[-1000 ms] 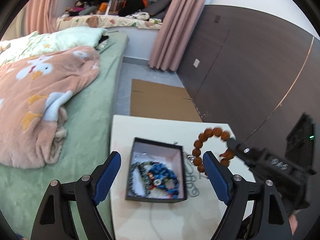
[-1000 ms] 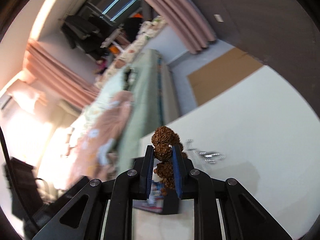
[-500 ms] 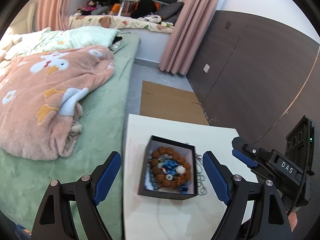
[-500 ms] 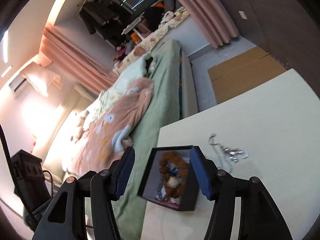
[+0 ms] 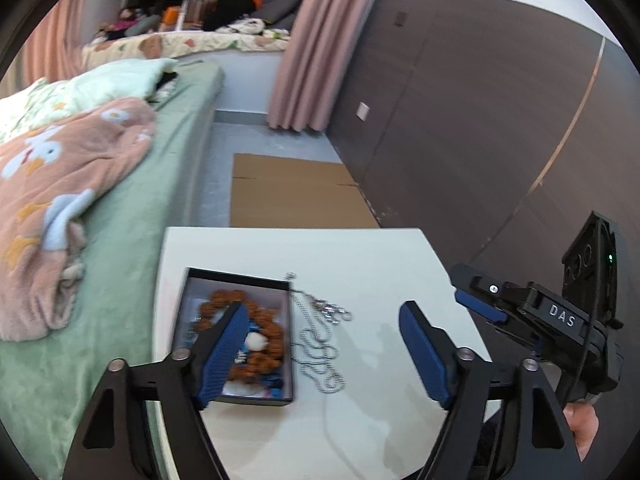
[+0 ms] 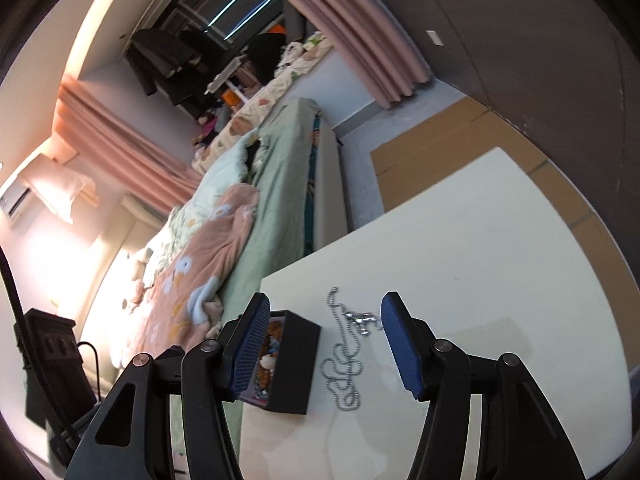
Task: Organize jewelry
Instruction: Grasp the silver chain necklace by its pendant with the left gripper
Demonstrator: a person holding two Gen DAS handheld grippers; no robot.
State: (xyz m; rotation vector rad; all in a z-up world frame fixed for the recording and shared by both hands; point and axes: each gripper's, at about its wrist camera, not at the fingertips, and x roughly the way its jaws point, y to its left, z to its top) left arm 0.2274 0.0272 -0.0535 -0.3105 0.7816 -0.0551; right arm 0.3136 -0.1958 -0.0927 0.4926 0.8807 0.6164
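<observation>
The left gripper point(image 5: 322, 344) had its jaws spread wide and held nothing; its blue pads point(image 5: 426, 354) hung above the counter point(image 5: 360, 252), the left pad over the black box point(image 5: 280, 394) and the right pad over bare surface. The right gripper point(image 6: 322, 344) was likewise wide open and empty, and in the left wrist view it showed as a black body marked "DAS" at the counter's right edge point(image 5: 520, 308), gripped from below by a hand point(image 5: 582, 426).

Between both pairs of jaws lay the silver chain point(image 5: 316, 344), loose on the counter just beside the box's right wall, its ball links looped in coils with a small cluster of clasps or charms near the upper part. In the right wrist view the same chain point(image 6: 346, 356) ran from a thin straight end down into loops, lying between the 2 blue pads and touching neither.

The box point(image 6: 294, 364) stood open near the counter's left edge, close to the bed. Inside it rested the brown bead bracelet point(image 5: 264, 320), curled around a white bead and some blue pieces; the finer contents were too blurred to sort out.

Beyond the counter a flat sheet of cardboard point(image 5: 296, 192) lay on the floor by the dark wall panels. To the left stretched the bed point(image 5: 132, 220) with a green sheet and a pink blanket point(image 5: 48, 196) bunched on it, and pink curtains point(image 5: 312, 44) hung farther back.
</observation>
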